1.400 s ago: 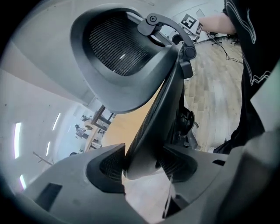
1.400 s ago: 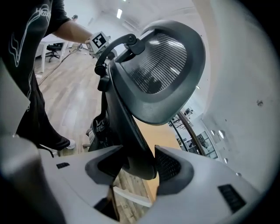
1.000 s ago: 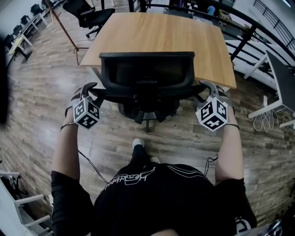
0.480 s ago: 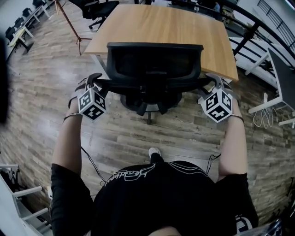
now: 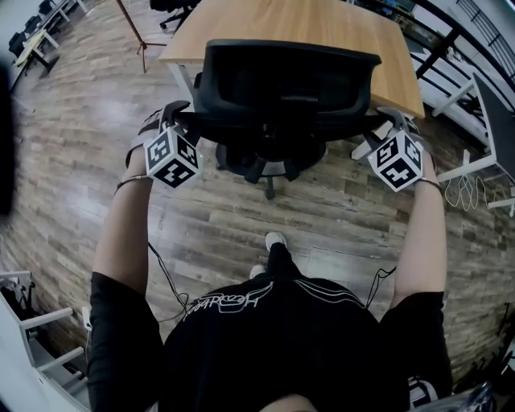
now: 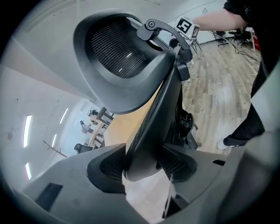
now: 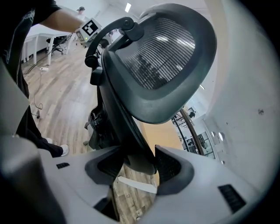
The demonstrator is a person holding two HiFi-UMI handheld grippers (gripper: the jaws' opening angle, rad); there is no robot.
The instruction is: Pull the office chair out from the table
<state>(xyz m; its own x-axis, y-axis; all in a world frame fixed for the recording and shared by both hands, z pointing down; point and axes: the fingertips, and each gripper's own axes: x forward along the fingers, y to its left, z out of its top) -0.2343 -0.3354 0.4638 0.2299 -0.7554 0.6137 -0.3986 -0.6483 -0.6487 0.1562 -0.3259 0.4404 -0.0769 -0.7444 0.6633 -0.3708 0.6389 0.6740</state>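
Note:
The black mesh office chair (image 5: 290, 84) stands at the near edge of the wooden table (image 5: 338, 20), its back toward me. My left gripper (image 5: 179, 114) is shut on the chair's left armrest (image 6: 151, 127), with the pads pressing both sides of the bar in the left gripper view. My right gripper (image 5: 386, 121) is shut on the right armrest (image 7: 120, 118) in the same way. The left gripper (image 6: 142, 164) and the right gripper (image 7: 139, 162) each look up at the curved backrest. The seat is mostly hidden under the backrest.
A wood-plank floor (image 5: 201, 225) lies all around. A person's shoe (image 5: 275, 240) stands just behind the chair's wheeled base (image 5: 269, 169). White desks (image 5: 483, 96) stand at the right, a tripod leg (image 5: 133, 32) at the top left, and a cable (image 5: 165, 282) on the floor.
The chair and both grippers have come back from the table together, and the gap to the table's edge has widened. The person's feet have stepped back. Both grips are unchanged.

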